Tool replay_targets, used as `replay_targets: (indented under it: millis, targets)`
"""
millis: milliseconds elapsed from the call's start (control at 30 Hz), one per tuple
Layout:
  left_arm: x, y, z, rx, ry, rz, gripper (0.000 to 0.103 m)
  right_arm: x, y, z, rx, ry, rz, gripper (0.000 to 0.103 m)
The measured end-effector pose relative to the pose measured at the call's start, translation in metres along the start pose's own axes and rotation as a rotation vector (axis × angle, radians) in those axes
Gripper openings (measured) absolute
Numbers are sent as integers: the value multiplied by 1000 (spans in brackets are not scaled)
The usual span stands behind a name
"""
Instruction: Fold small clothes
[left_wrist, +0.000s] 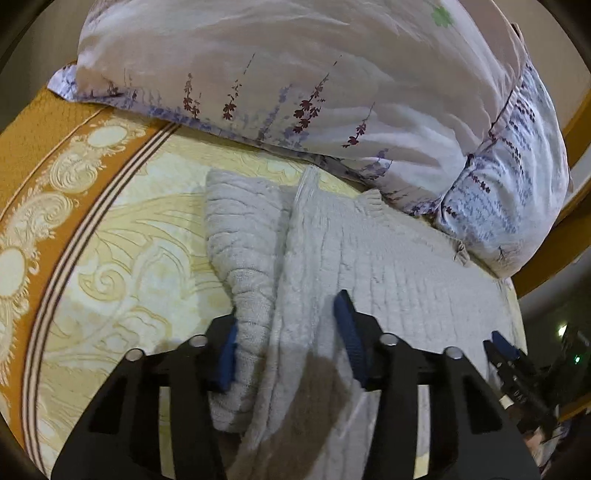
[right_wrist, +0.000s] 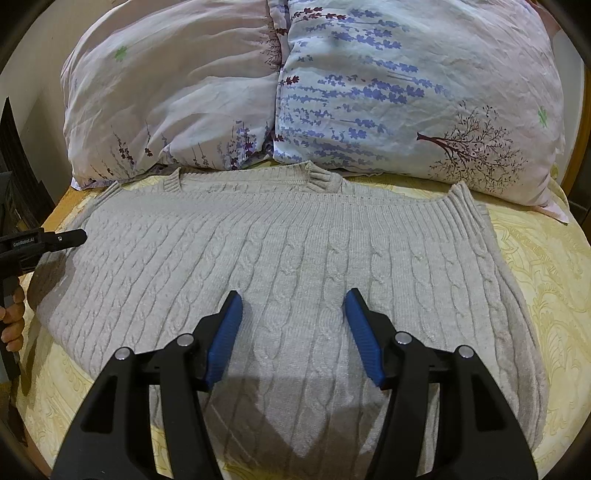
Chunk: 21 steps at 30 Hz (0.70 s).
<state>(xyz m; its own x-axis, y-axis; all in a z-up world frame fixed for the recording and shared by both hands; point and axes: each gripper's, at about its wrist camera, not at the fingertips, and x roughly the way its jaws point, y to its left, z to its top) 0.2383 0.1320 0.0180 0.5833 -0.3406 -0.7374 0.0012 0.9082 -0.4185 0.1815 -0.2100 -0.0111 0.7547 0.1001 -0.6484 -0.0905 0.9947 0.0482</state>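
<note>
Left claw clamped; right claw agape.

The sweater is grey cable-knit wool, matt and ribbed. The pillows are thin, creased printed cloth. The bedspread looks embossed, faintly glossy.

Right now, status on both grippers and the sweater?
Left gripper closed on bunched sweater edge. Right gripper open above sweater middle. Pillows crowd the collar.
</note>
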Motion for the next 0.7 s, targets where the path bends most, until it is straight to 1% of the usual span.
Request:
replay_targets:
  millis: [33, 100, 167, 267, 300, 367, 533, 700]
  targets:
    - [0, -1, 0, -12, 1, -12, 38, 0, 0, 0, 2, -1, 2, 59]
    - [-1, 0, 1, -49, 3, -49, 32, 0, 0, -1, 7, -2, 4, 59]
    - [-2, 2, 2, -76, -2, -75, 28, -1, 0, -2, 13, -3, 6, 59]
    - [-7, 3, 4, -117, -10, -130, 26, -1, -1, -2, 17, -4, 12, 60]
    - [-9, 2, 5, -131, -15, -158, 25, -1, -1, -2, 18, -5, 15, 60]
    - [-13, -2, 6, -140, -25, -196, 24, -1, -1, -2, 21, -6, 17, 60]
    - [-23, -29, 10, -112, -51, -265, 23, -1, -3, -2, 23, -15, 38, 61]
    - [-24, -61, 16, -90, -57, -332, 23, -9, -16, 0, 97, -25, 111, 64]
